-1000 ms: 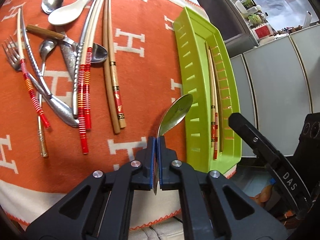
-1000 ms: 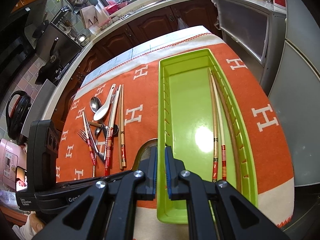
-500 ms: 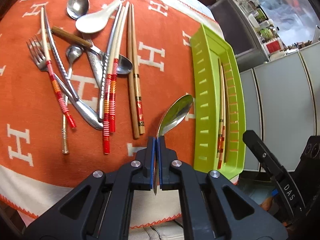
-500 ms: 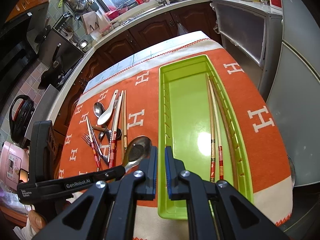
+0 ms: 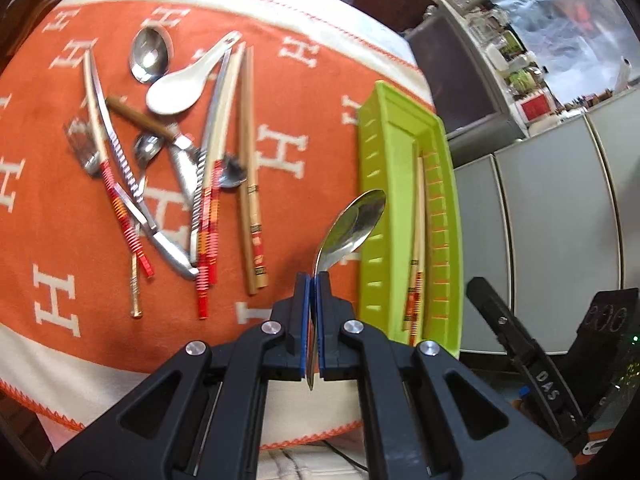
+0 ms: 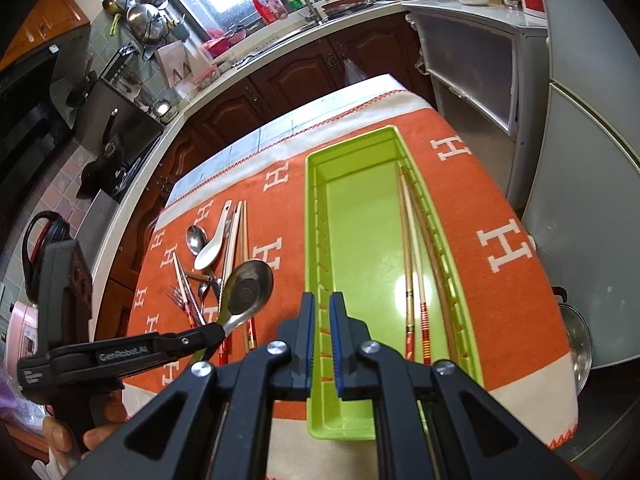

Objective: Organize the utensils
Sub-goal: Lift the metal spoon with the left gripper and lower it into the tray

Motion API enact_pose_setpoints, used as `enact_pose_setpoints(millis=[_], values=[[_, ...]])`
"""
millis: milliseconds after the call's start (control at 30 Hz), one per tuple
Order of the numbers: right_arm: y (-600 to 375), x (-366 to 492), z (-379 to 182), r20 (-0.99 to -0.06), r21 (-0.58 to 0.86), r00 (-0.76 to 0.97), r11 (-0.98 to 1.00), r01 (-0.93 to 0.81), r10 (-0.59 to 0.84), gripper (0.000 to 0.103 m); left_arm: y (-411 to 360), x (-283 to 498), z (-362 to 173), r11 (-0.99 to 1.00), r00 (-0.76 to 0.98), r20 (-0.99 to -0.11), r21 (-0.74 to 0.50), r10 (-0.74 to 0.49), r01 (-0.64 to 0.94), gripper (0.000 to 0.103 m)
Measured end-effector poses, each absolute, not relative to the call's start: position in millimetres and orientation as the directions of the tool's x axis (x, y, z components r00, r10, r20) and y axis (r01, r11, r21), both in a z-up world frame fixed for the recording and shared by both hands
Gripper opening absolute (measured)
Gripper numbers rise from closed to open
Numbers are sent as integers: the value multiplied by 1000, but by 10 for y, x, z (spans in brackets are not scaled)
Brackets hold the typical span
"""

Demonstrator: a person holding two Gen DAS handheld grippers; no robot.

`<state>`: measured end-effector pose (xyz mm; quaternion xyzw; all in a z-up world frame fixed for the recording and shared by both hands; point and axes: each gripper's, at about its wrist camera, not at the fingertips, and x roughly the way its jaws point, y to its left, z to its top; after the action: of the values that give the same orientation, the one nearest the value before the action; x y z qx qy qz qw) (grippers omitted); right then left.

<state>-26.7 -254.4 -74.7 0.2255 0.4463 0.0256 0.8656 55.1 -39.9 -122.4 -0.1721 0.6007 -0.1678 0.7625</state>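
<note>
Utensils lie in a loose heap (image 5: 176,168) on the orange cloth (image 5: 60,208): metal spoons, a white ceramic spoon (image 5: 180,88), a fork (image 5: 82,148), a knife and several chopsticks, all to the left of the green tray (image 5: 384,184). From the left wrist, the left gripper (image 5: 312,284) is clamped on the handle of a steel spoon (image 5: 352,228), whose bowl stands up in the air just beside the tray's near wall. Chopsticks (image 5: 416,248) lie inside the tray along its far wall. From the right wrist, the right gripper (image 6: 322,308) hangs over the tray's (image 6: 316,216) near end, its jaws nearly together with a narrow gap and nothing between them. The left gripper (image 6: 218,330) comes in from the left, holding the steel spoon (image 6: 248,288) above the cloth (image 6: 500,280). The tray's chopsticks (image 6: 414,264) rest along its right side.
</note>
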Motion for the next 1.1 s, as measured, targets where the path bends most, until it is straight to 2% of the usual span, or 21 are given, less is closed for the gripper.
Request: enact_pose_setpoints(millis=[200,467,667,933,967,1033,1100], values=[[-2705,-312,-755,-761,418,611,885,206,217,7,-847,598,-996,882,221,-854,-451,-471,139,1],[-2914,-326,-908,-796,405,578,869,284,182,7,-1412,657,-1159,908,204,-888,-381,-412,177,1],[-2925,-315,-974,-814,391,554,872,296,177,7,-1601,634,-1367,921,148,-919,-334,-366,202,2],[-2848,-297,-1003,-824,378,539,879,289,177,7,-1531,422,-1262,897,171,-910,-315,-378,310,7],[-2839,-289,-1005,-825,377,537,881,288,177,7,-1513,385,-1236,899,183,-912,-297,-367,321,8],[-2787,-287,-994,-826,369,536,886,281,174,7,-1462,357,-1171,899,205,-909,-283,-363,335,30],[-2751,-287,-979,-826,363,537,889,278,170,7,-1382,313,-1080,889,227,-894,-296,-387,349,40]])
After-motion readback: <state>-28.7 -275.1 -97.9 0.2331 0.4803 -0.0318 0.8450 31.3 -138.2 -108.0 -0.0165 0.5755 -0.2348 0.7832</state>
